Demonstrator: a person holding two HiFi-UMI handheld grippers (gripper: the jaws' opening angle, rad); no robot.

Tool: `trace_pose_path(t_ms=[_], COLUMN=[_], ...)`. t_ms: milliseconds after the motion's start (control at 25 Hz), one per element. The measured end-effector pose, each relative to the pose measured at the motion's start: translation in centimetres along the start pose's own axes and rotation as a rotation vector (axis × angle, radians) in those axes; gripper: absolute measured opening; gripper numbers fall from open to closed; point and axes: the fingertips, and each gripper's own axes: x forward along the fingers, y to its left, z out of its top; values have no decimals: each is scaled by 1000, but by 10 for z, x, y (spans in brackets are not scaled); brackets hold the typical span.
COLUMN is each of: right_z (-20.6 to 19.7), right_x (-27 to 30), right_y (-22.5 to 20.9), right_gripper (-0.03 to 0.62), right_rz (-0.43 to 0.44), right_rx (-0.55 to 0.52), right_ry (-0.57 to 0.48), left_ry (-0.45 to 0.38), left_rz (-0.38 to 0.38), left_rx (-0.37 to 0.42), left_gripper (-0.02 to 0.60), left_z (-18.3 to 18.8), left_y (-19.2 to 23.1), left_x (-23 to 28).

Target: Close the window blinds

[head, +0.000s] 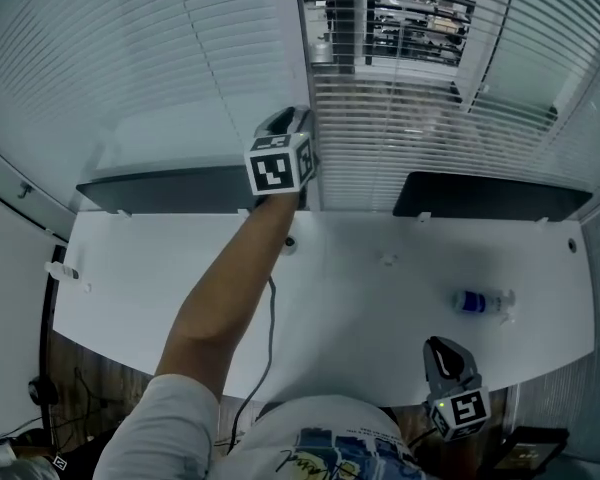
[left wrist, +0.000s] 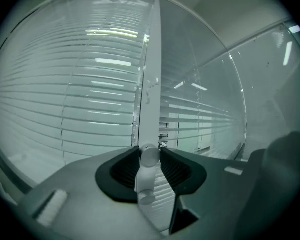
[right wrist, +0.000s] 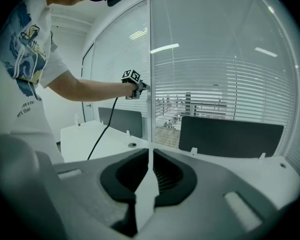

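The left claw [left wrist: 150, 158] gripped the white tilt wand [left wrist: 146, 181] at twelve o'clock, by the part-open blinds [head: 420, 148]. The right claw [right wrist: 150, 156] sat closed and empty at five o'clock. Slat-tilting seemed in hand; next, probably roll the wand until the slats shut.

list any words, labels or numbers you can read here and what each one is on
None reads clearly.
T-shirt: printed lettering, too blurred to read.
Bottle: blue label, too small to read.
Marker cubes on the left gripper and right gripper: black-and-white square patterns only, no letters or numbers.
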Motion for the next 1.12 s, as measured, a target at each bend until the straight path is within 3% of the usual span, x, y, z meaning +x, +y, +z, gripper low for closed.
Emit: trace_pose_path(t_ms=[240,720,960,1120], right_z=[4,42,55,64], right_x=[0,1,-3,-5], right_y=[-1,4,24,43], right_gripper=[18,18,18,18], right_rz=[2,2,18,34], right_rx=[-11,-83,-116,-144], right_ry=[-3,-34,-62,-77], left_ry=[-48,-48,-50,-48], left_rz=[-39,-153,-176,-191], left_rx=[50,103,118,137], left_gripper=[135,115,13,5], left_z=[4,-4,-23,-32], left_y=[-6,-18,-18,-17], left_x=[-22,-106,-173,-225])
